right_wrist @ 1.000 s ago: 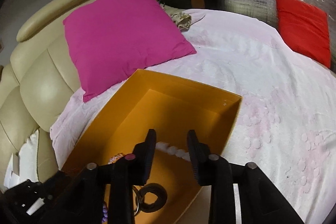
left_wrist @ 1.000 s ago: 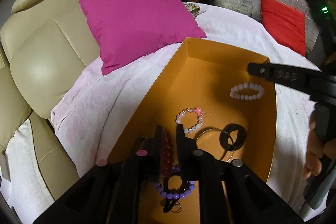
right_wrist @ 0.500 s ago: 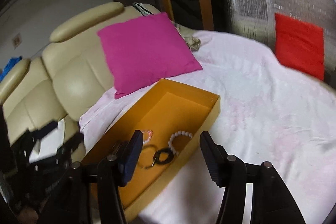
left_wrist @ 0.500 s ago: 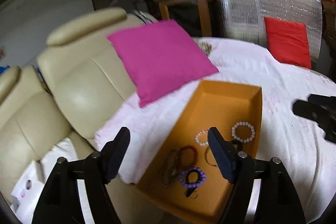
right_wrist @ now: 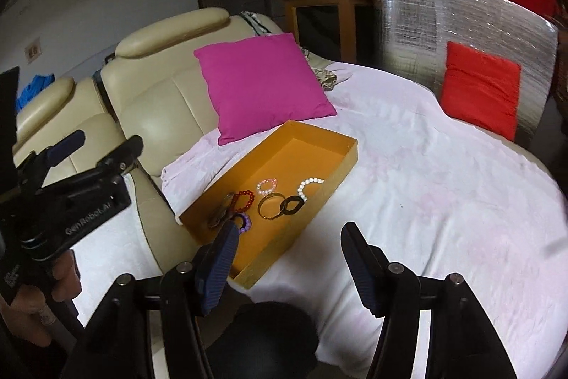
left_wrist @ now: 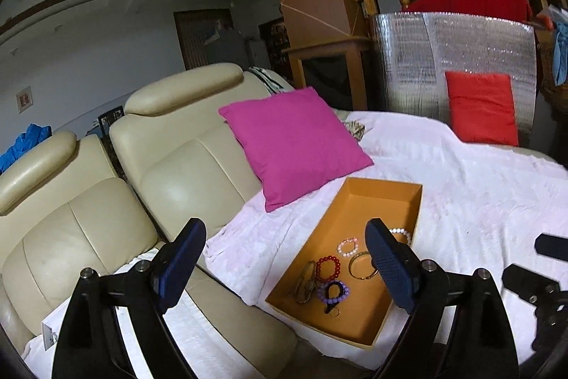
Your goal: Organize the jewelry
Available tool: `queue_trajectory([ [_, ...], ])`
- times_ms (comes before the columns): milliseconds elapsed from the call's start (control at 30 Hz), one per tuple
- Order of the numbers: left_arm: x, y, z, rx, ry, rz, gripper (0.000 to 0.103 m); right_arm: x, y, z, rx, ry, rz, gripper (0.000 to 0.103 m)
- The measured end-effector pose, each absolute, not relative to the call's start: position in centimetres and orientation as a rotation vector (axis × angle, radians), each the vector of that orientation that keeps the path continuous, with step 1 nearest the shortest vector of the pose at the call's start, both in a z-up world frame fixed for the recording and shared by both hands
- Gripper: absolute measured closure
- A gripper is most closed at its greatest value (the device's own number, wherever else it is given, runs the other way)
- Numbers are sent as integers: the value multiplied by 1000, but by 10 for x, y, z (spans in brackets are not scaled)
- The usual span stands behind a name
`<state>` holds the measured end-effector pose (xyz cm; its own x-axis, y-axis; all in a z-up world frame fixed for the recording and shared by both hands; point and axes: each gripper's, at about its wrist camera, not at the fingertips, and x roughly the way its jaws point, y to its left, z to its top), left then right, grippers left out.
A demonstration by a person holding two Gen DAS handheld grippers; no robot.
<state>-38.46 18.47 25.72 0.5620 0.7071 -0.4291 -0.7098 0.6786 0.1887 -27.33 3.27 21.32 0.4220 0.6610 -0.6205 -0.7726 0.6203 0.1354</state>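
An orange box (left_wrist: 383, 198) (right_wrist: 340, 162) lies on a white-covered bed. Inside lie several bracelets: a white bead one (right_wrist: 309, 186), a pink one (left_wrist: 347, 246) (right_wrist: 266, 186), a red one (left_wrist: 328, 268) (right_wrist: 245, 199), a purple one (left_wrist: 333, 292) (right_wrist: 244, 222), a gold bangle (left_wrist: 360, 266) (right_wrist: 269, 205) and a black ring (right_wrist: 291, 203). My left gripper (left_wrist: 285, 267) is wide open and empty, held back above the box's near left. My right gripper (right_wrist: 289, 263) is open and empty, above the box's near end. The left gripper also shows in the right wrist view (right_wrist: 96, 142).
A magenta pillow (left_wrist: 294, 144) (right_wrist: 262, 84) leans on the beige leather sofa (left_wrist: 159, 166) behind the box. A red pillow (left_wrist: 481, 109) (right_wrist: 481, 87) stands against a silver foil panel (right_wrist: 419, 20) at the far right. The white bedcover (right_wrist: 443, 187) spreads right of the box.
Both grippers have opened and pulled back and up from the box. The left one let go of the red bracelet, the right one left the white bead bracelet in the box.
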Motion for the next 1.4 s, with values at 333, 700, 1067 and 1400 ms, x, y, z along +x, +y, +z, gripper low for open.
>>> queue_trajectory([
  [333,-389,180,267,-11,492,838,11,-282,39,220,-173,676,901,39],
  [700,-389,182,263,-17,507,850,11,-283,44,217,-167,683,903,39],
  [1067,-389,189,261,-24,514,859,11,-286,48,217,-179,676,897,39],
  [1400,-391,197,257,-33,523,864,11,-288,56,217,-191,671,904,39],
])
